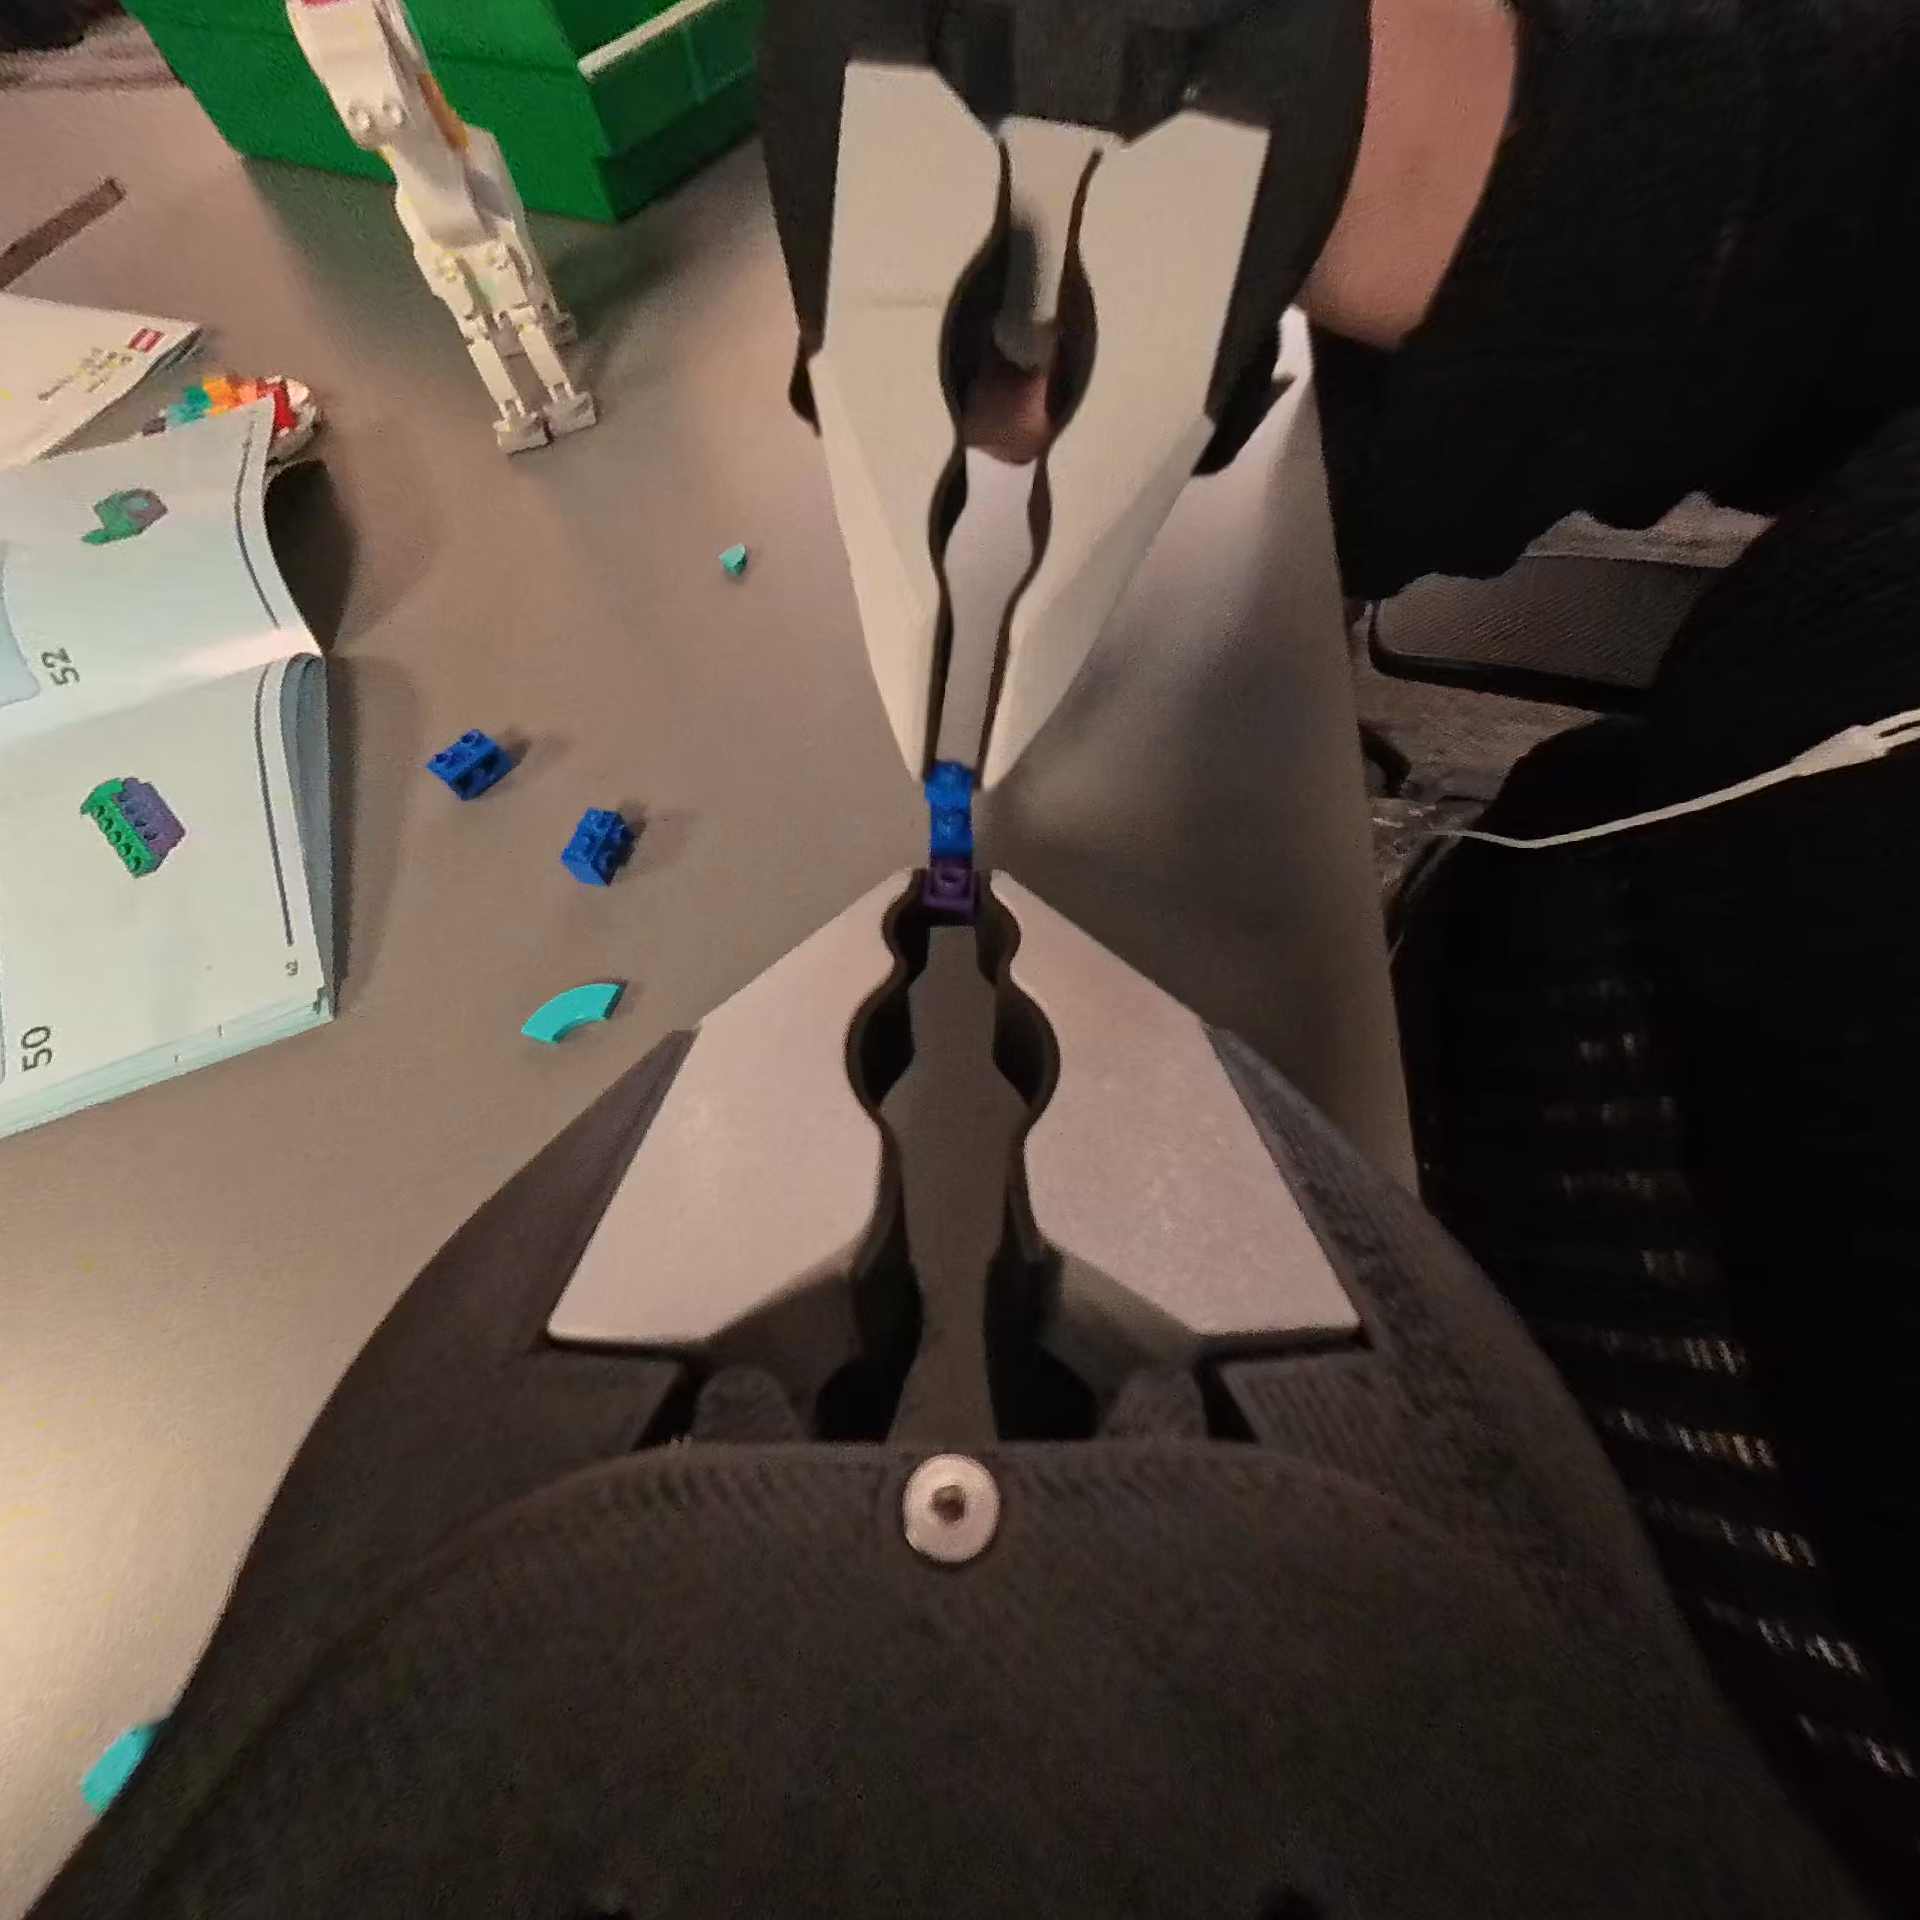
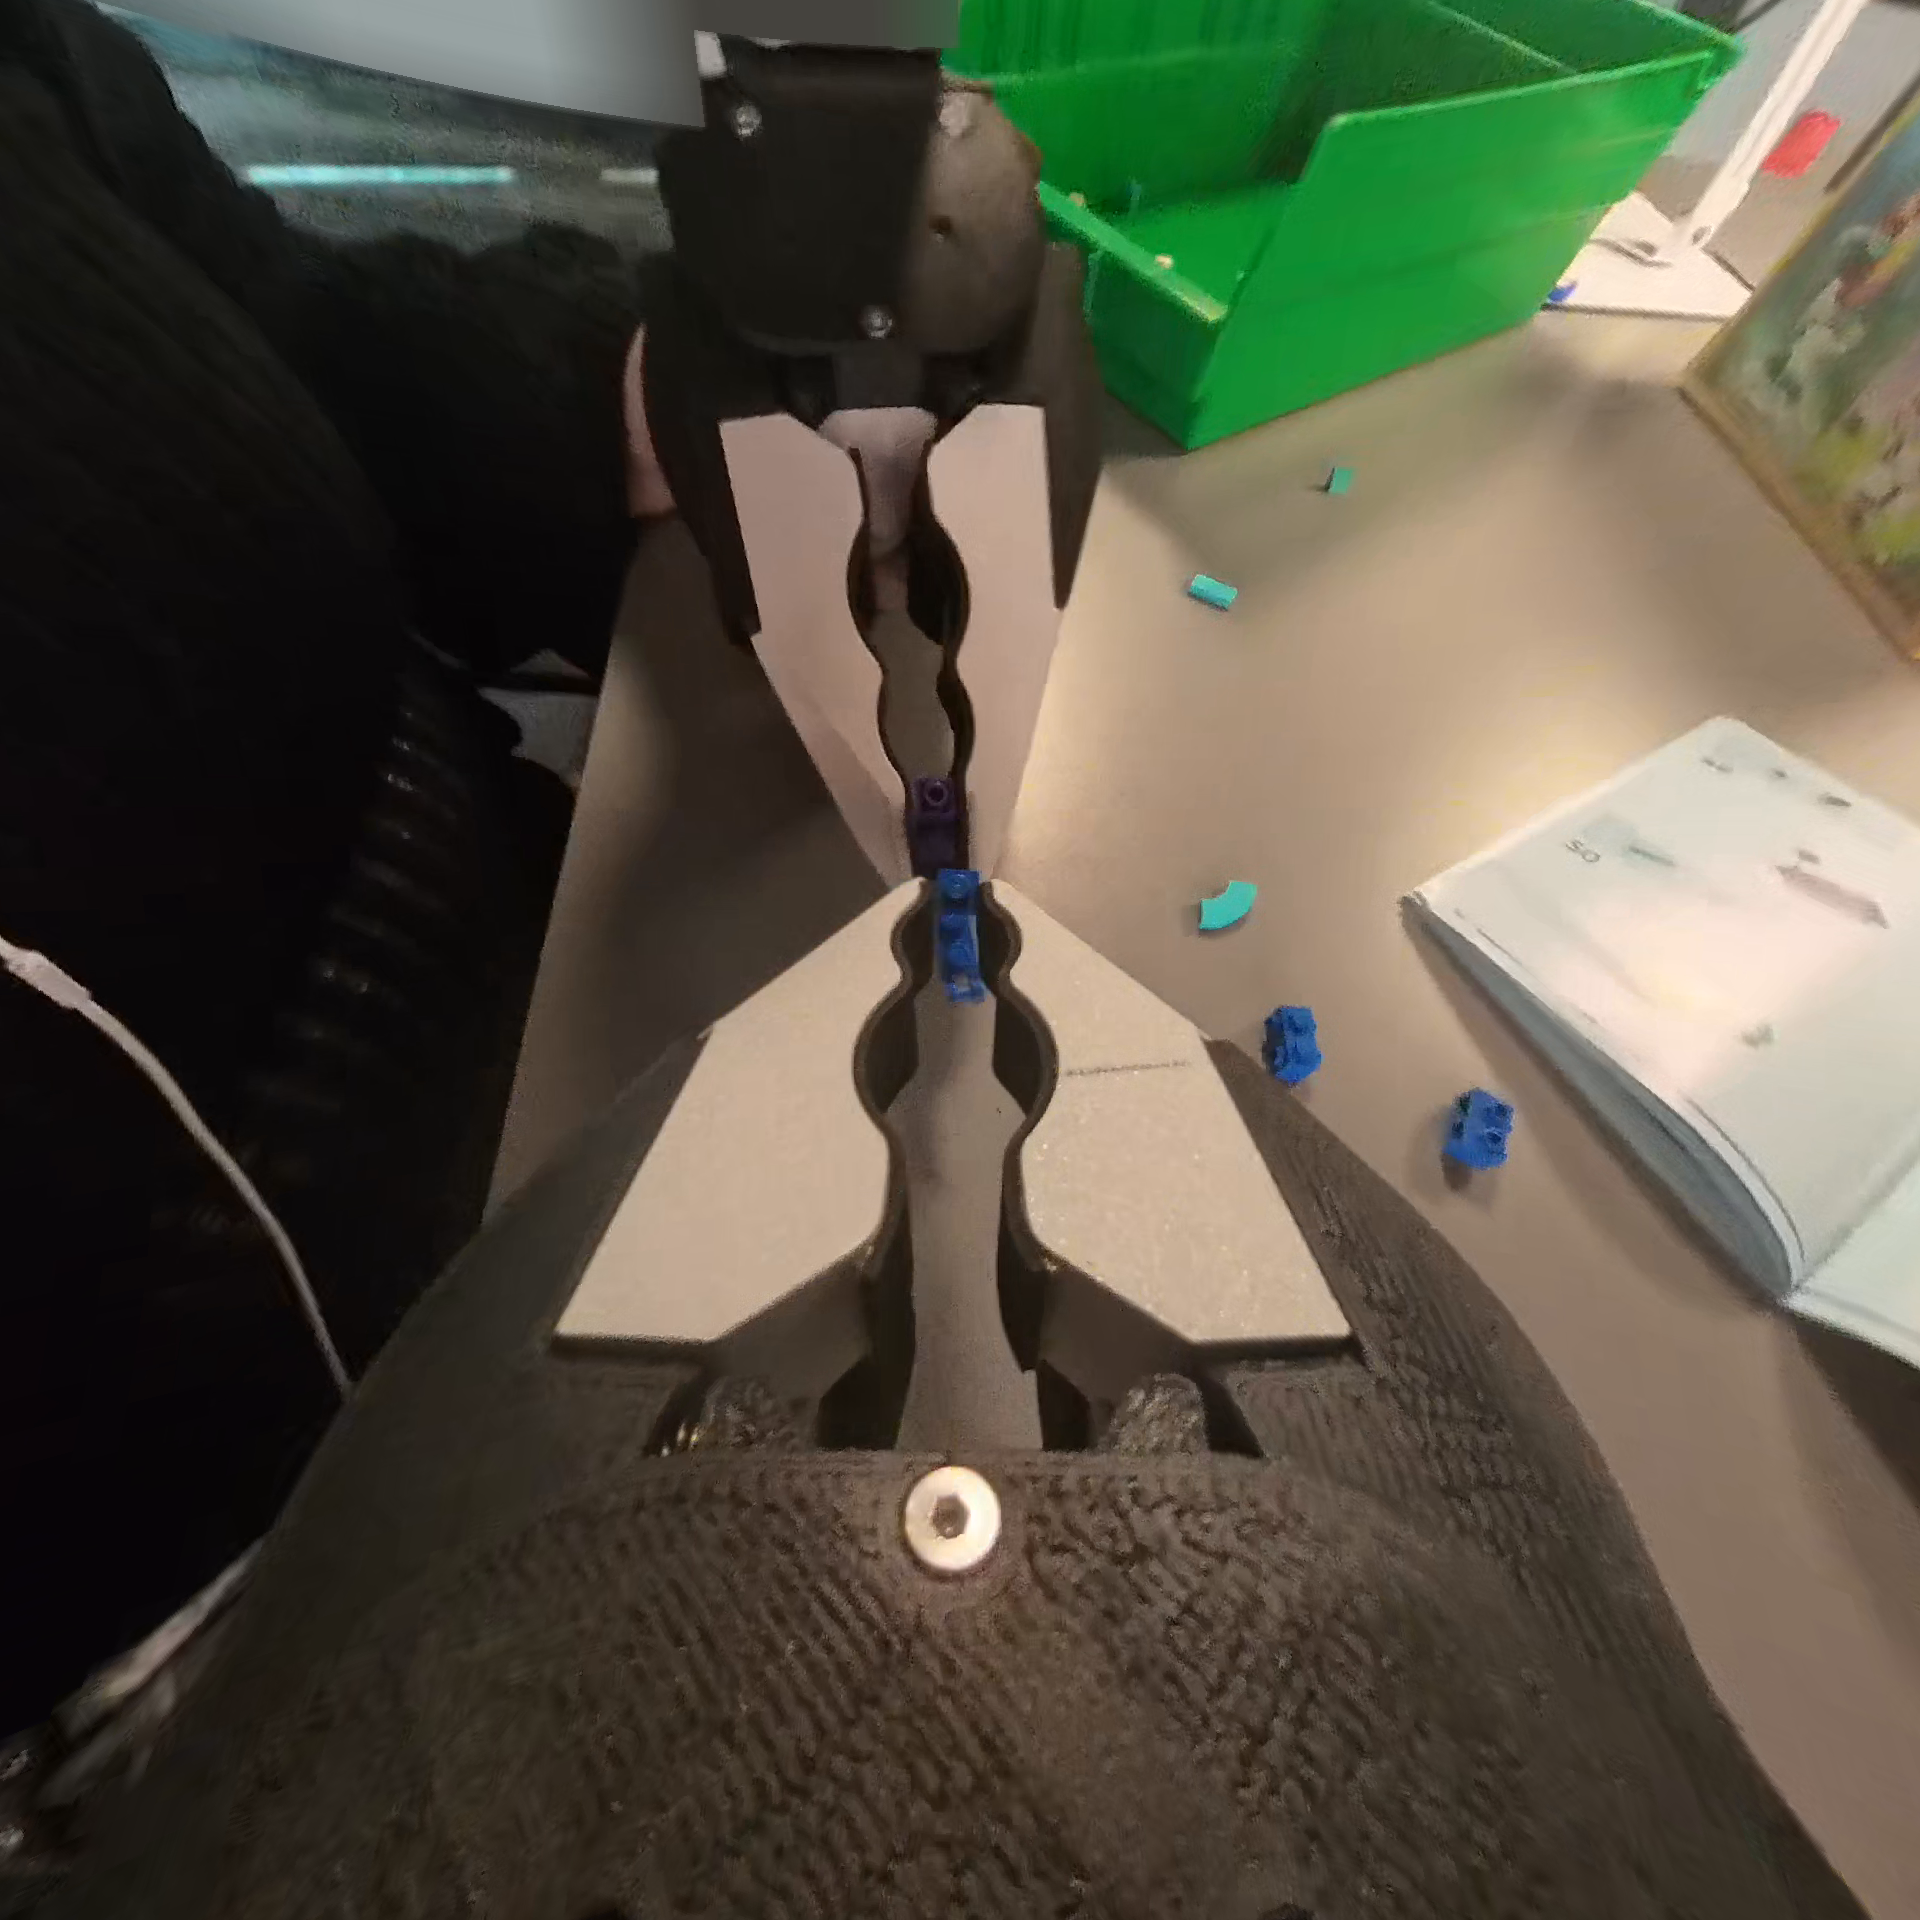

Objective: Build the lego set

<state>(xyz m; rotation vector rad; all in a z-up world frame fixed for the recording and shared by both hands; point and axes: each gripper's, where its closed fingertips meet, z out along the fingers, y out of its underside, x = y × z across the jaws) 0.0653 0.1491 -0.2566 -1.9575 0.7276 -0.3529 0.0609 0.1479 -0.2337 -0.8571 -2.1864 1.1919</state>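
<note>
The left gripper point(image 1: 951, 883) is pinching a small purple brick point(image 1: 951, 891) between its closed-in fingertips, and the right gripper point(image 2: 956, 888) is clamping a blue brick point(image 2: 958, 935) the same way, its fingers narrowed down onto the piece. The two claws are meeting tip to tip above the grey table point(image 1: 675, 644), so the blue brick point(image 1: 951, 810) and the purple brick point(image 2: 935, 821) are touching end to end in the air.

They are working close to the table's near edge: in the left wrist view that edge is running just right of the fingers, with the person's dark clothing and a black chair point(image 1: 1662, 1195) beyond it. To the left, the surface is lying more open. Two loose blue bricks point(image 1: 470, 764) point(image 1: 600, 844) are sitting apart from each other there, a curved teal piece point(image 1: 571, 1010) is lying nearer, and a tiny teal piece point(image 1: 734, 560) is lying farther off. An open instruction booklet point(image 1: 156, 790) is taking up the left side, its spine edge facing the bricks. Far away, a white brick figure point(image 1: 478, 239) is standing upright in front of a green bin point(image 1: 540, 94).

In the right wrist view, the green bin point(image 2: 1351, 239) is sitting far right, the booklet point(image 2: 1714, 987) is lying at right, and the loose blue bricks point(image 2: 1291, 1042) point(image 2: 1477, 1127) are resting between booklet and gripper.
</note>
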